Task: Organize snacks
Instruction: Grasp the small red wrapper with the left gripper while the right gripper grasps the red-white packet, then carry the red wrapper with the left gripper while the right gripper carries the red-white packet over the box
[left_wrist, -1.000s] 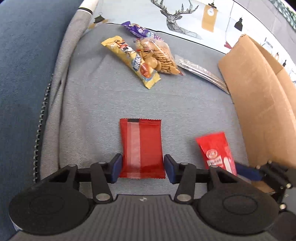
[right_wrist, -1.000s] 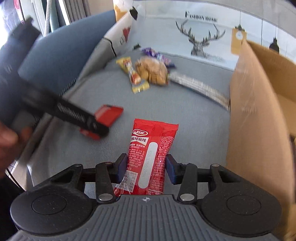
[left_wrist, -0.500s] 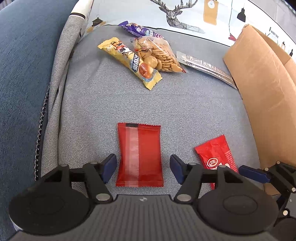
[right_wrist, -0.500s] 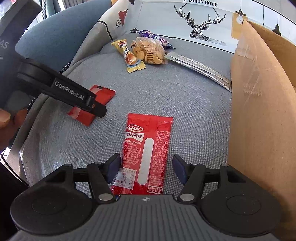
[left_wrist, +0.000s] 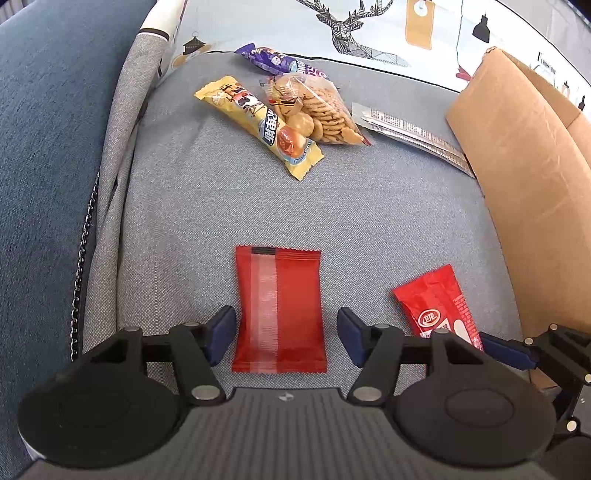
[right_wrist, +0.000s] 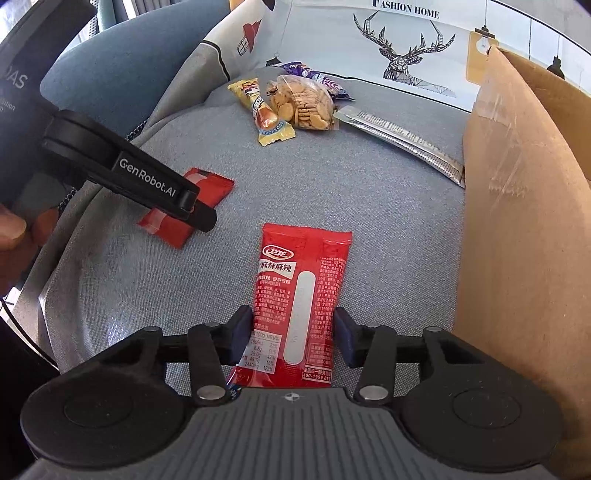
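A plain red packet (left_wrist: 280, 310) lies flat on the grey cushion (left_wrist: 332, 214) between the pads of my left gripper (left_wrist: 286, 334). Its jaws are closing, with a small gap left on each side of the packet. A printed red packet (right_wrist: 299, 288) lies beside the cardboard box (right_wrist: 517, 221). My right gripper (right_wrist: 293, 332) is closing on its near end, and both pads touch its edges. In the right wrist view, a left gripper finger (right_wrist: 166, 192) covers part of the plain red packet (right_wrist: 212, 184).
At the back of the cushion lie a yellow bar (left_wrist: 258, 125), a clear bag of cookies (left_wrist: 317, 110), a purple packet (left_wrist: 273, 61) and silver sachets (left_wrist: 410, 136). The box wall (left_wrist: 524, 184) stands on the right, a blue sofa arm (left_wrist: 48, 147) on the left.
Both grippers spread their jaws off their packets half a second ago. The right jaws have come back against the printed packet. The left jaws have narrowed only slightly.
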